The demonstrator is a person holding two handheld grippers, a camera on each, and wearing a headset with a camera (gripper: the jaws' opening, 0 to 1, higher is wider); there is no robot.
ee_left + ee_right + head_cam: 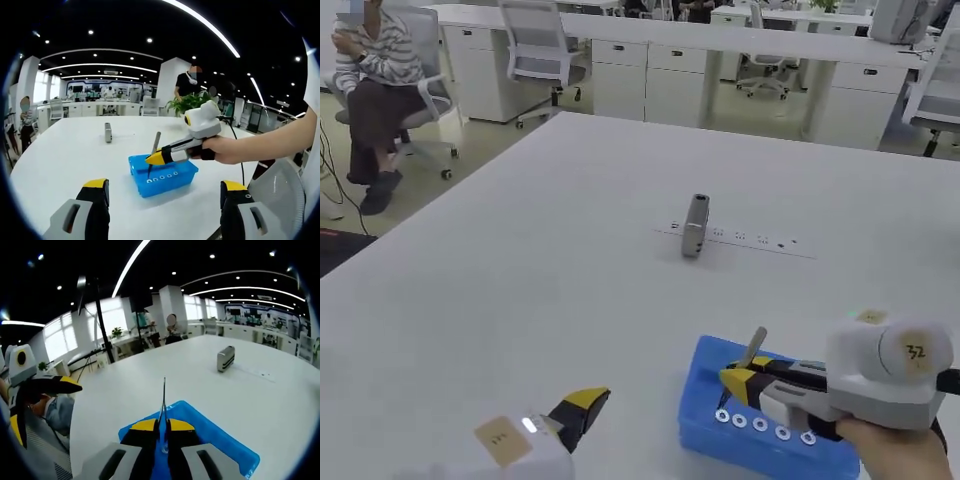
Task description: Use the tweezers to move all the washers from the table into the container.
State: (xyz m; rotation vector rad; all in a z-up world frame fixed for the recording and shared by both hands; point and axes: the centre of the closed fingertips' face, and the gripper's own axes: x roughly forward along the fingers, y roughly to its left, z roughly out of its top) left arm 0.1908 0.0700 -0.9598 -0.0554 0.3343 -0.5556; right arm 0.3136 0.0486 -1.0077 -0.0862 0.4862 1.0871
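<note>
Risk: tweezers [754,350], pinched in the closed right claw [735,382] tips-down over container [770,458], could twist and flick out the 5 washers [760,426] rowed along its 6 o'clock edge; left claw [588,400], wide open and empty at 9 o'clock, steadies nothing.

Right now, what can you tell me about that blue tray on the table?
The blue tray is a shallow rectangular box, plastic by its look, open on top, lying flat on the white table. A row of small silvery washers sits along one long side. The right claw, shut on the tweezers, hangs over it, the tweezer tips pointing down into it; whether they touch it is unclear.
</note>
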